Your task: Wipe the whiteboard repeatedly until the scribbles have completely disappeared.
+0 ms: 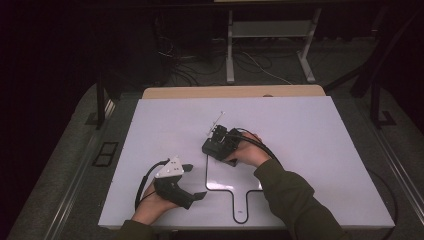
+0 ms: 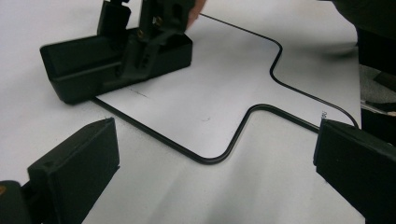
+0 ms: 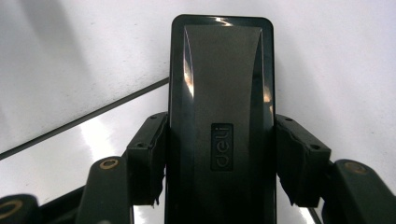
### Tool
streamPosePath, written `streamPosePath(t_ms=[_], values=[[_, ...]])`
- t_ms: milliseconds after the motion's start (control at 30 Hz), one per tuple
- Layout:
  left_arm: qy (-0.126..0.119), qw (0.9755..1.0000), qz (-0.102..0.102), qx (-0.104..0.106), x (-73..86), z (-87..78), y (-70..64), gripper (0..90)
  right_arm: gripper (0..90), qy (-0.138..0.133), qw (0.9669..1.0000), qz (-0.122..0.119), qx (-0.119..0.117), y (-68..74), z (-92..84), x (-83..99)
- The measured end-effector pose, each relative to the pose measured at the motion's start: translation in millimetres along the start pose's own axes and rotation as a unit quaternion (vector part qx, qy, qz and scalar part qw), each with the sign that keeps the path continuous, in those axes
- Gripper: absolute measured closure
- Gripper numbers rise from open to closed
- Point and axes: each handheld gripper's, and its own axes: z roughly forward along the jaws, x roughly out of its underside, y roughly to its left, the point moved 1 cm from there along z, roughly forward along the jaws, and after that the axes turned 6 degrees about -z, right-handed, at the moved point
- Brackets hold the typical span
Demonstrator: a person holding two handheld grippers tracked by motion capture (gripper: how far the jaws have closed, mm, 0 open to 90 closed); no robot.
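1. Nearest the high camera: the person's two forearms in dark olive sleeves, entering from the bottom edge, one hand-held gripper in each hand.
2. White rectangular desk (image 1: 310,150), largest item. On its near half is a thin black outline (image 1: 234,190) shaped like a paddle or cutting board, its handle pointing toward the person.
3. Black glossy rectangular plastic block, maker's name moulded on top (image 3: 221,107), the item being worked. High view puts it at the far left corner of the outline (image 1: 216,148), partly over the line. Left gripper view shows it sitting flat on the desk (image 2: 88,65), straddling the line.
4. Right hand-held gripper (image 1: 220,137): jaws clamped on the two long sides of the block, pads pressed against them in the right gripper view. Grip looks square and centred.
5. Left hand-held gripper (image 1: 192,182): jaws spread wide, nothing between them, resting on the desk near the outline's left shoulder, well apart from the block.
6. Thin white stick-like item beyond the right gripper (image 1: 218,119); too small to identify.
7. Progress, judged: grasp done. Block not lifted and not fully within the outline. Remaining, if the outline is the target: shift the block inside, release. Left gripper idle so far.
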Motion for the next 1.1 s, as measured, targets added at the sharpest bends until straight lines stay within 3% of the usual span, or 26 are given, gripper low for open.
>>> streamPosePath(t_ms=[67, 267, 333, 667, 767, 867, 1100], values=[[0.000, 1.0000, 0.004, 0.001, -0.2, 0.1, 0.6, 0.0, 39.0, 0.007, 0.9999, -0.008, 0.003, 4.5, -1.3, -0.4], [0.001, 1.0000, 0.008, 0.000, -0.8, 0.2, 0.0, 0.0, 39.1, 0.018, 0.9986, -0.045, -0.023, 27.9, -7.6, 4.1], [-0.001, 1.0000, 0.007, 0.000, -0.7, 1.2, -0.2, 0.0, 39.1, 0.018, 0.9986, -0.045, -0.019, 29.9, -8.0, 4.6], [0.000, 1.0000, 0.002, 0.000, -0.1, 0.0, 0.0, 0.0, 39.0, 0.030, 0.9992, -0.002, 0.027, -9.4, 3.0, -9.4], [-0.002, 1.0000, 0.001, 0.001, 0.0, -0.3, -0.1, 0.0, 39.0, 0.031, 0.9992, 0.001, 0.027, -12.2, 3.2, -9.1], [-0.001, 1.0000, 0.004, 0.001, -0.3, -0.2, 0.4, 0.0, 38.9, 0.030, 0.9994, -0.016, 0.007, -2.7, 1.0, -6.2], [-0.003, 1.0000, 0.004, 0.001, -0.7, 1.1, -0.5, 0.0, 39.0, 0.015, 0.9983, -0.055, -0.011, 38.9, -10.8, 11.2]])
